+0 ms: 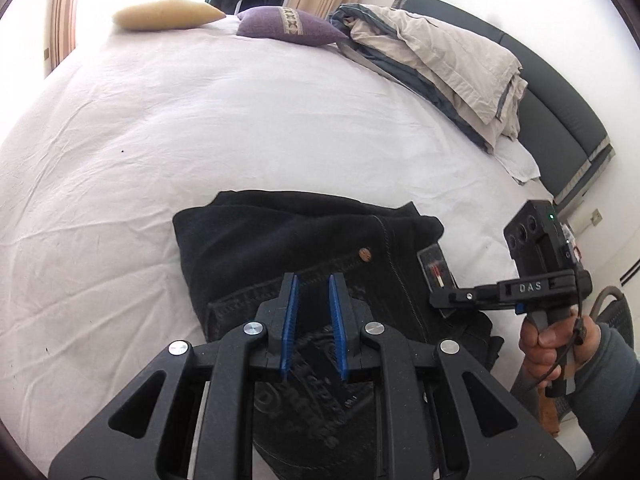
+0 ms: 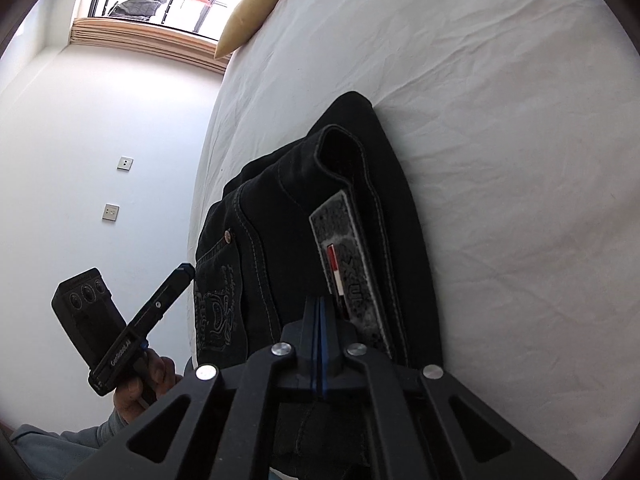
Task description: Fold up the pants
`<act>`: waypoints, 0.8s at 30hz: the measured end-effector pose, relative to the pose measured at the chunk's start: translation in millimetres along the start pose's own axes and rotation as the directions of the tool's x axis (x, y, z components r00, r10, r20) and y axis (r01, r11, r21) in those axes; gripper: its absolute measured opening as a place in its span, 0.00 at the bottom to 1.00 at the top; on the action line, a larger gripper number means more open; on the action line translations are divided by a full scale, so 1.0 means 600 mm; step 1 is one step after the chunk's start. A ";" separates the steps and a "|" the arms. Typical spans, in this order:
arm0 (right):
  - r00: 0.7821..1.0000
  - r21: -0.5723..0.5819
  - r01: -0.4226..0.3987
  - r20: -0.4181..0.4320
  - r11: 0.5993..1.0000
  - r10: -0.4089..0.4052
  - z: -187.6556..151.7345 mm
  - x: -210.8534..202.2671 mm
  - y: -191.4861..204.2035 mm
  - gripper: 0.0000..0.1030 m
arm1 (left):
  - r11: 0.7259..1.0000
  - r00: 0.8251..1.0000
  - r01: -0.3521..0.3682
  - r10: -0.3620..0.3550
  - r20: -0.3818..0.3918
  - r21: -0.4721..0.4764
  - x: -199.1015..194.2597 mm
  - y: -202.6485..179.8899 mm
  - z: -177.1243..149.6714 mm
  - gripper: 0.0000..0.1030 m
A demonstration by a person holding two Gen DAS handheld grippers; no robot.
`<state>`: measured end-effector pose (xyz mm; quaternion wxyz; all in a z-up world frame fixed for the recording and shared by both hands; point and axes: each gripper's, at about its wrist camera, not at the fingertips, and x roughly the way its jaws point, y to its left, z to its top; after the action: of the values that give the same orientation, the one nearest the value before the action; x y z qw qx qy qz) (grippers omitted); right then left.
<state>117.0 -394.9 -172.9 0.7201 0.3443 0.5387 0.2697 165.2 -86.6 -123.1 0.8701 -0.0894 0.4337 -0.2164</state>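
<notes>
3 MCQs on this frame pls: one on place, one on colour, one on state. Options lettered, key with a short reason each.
1. Where do the pants lie?
A. on the bed
B. on a chair
C. on the floor

2. What colour is the cushion beside the yellow one?
A. red
B. purple
C. green

3. How do the jaws of the right gripper stand?
A. wide open
B. shut with nothing between them
C. clamped on a pillow

Key:
1 A, the folded pants rest on the white sheet.
2 B, it is purple with a patterned band.
3 B, the blue pads meet above the pants.
</notes>
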 end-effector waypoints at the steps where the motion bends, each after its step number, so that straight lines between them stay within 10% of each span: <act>1: 1.000 0.000 -0.004 0.002 1.000 0.004 -0.001 -0.001 -0.001 0.00 | 1.000 1.000 0.014 -0.015 -0.012 -0.012 0.008 0.012 -0.002 0.15; 5: 1.000 0.008 -0.016 0.007 1.000 0.016 -0.006 -0.005 -0.004 0.00 | 0.991 0.992 0.114 -0.117 -0.046 -0.064 0.009 0.022 -0.037 0.15; 10: 1.000 -0.016 -0.002 0.000 1.000 0.002 -0.021 -0.018 0.002 0.03 | 0.983 0.985 0.148 -0.137 -0.105 0.106 -0.020 -0.040 -0.128 0.15; 16: 0.998 -0.065 0.005 0.060 0.998 -0.001 -0.042 -0.074 0.022 0.52 | 0.970 0.965 0.224 -0.207 -0.161 0.097 -0.081 -0.024 -0.168 0.15; 24: 0.980 -0.024 0.107 0.174 0.994 -0.101 -0.002 -0.125 0.003 0.64 | 0.987 0.986 0.096 -0.112 -0.122 -0.125 -0.096 0.091 -0.137 0.15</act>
<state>95.1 -450.7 -127.6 0.7827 0.3258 0.4871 0.2096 86.1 -9.1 -150.7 0.8209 -0.1494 0.4959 -0.2407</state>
